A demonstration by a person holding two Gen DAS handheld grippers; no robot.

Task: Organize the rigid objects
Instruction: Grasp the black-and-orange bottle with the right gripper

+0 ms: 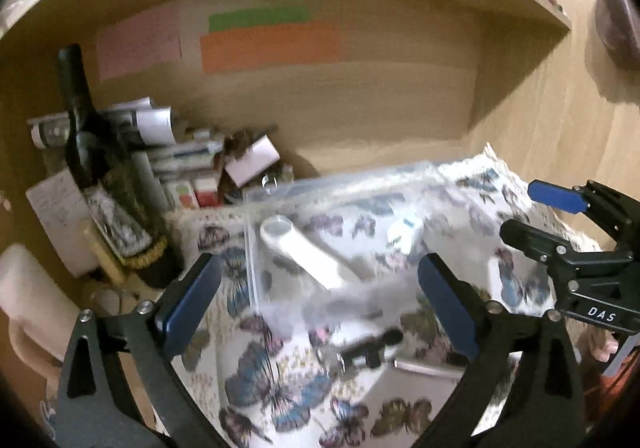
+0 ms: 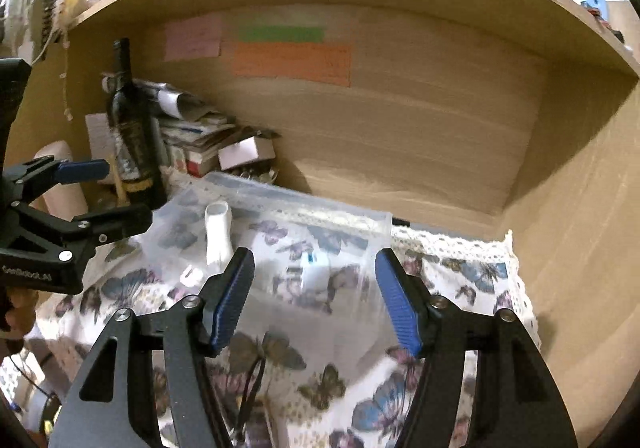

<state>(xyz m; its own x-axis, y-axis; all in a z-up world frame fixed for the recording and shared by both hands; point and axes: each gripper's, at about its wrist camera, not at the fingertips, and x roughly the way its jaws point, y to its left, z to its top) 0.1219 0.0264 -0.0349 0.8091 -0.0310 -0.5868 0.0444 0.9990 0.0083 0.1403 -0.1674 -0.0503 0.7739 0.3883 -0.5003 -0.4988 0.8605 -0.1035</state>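
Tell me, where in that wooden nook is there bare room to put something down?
Bare wood shows right of the butterfly cloth, along the right wall and behind the clear plastic bag. The left corner is crowded: dark bottle, stacked papers and boxes.

Butterfly cloth (image 2: 460,276) on wooden shelf (image 2: 400,184); apparently.

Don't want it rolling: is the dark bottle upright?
Upright: the dark bottle stands on its base, neck up, left of the clear bag.
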